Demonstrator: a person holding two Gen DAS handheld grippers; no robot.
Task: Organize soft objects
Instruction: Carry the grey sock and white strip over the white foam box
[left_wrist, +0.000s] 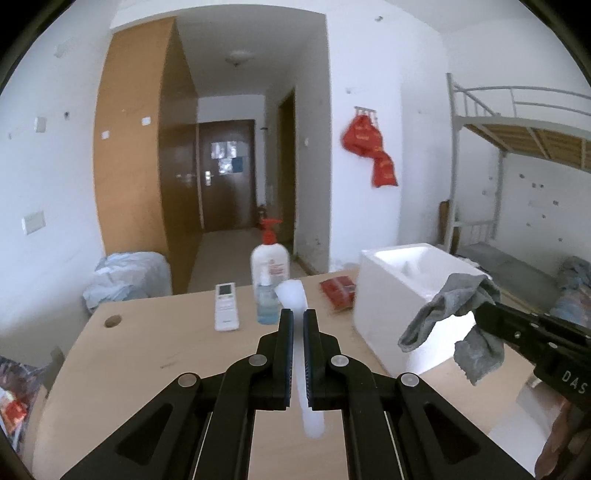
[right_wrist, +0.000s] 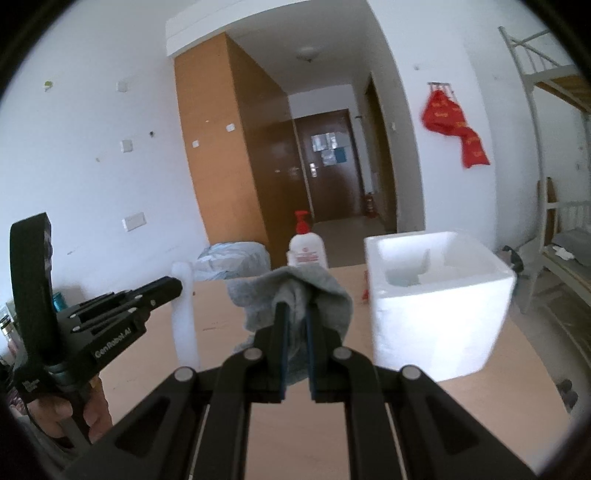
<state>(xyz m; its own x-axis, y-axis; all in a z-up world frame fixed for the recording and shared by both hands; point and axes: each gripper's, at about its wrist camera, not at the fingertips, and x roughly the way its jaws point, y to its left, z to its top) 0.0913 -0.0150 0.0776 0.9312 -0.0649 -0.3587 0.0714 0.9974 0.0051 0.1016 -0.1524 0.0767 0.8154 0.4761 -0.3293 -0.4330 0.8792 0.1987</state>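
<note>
Grey knitted sock (right_wrist: 295, 306) is clamped in the right tongs (right_wrist: 295, 314), jaws nearly closed on the fabric; it is draped over the tips and hangs clear above the light wooden bench (right_wrist: 221, 350). From the left wrist view the same sock (left_wrist: 450, 314) is seen dangling in front of the white foam box (left_wrist: 399, 280), which stands open-topped on the bench's right side.

White soft foam tube (left_wrist: 295, 295) is pinched in the left tongs (left_wrist: 298, 317), jaws almost fully closed on it; the tube runs up past the tips and down below them, held roughly upright off the bench. In the right wrist view it (right_wrist: 184, 314) is seen left of the sock, apart from it.

Behind on the bench: white pump bottle with red nozzle (left_wrist: 269, 258), small clear blue spray bottle (left_wrist: 266, 302), white remote control (left_wrist: 226, 306), red packet (left_wrist: 338, 291).
</note>
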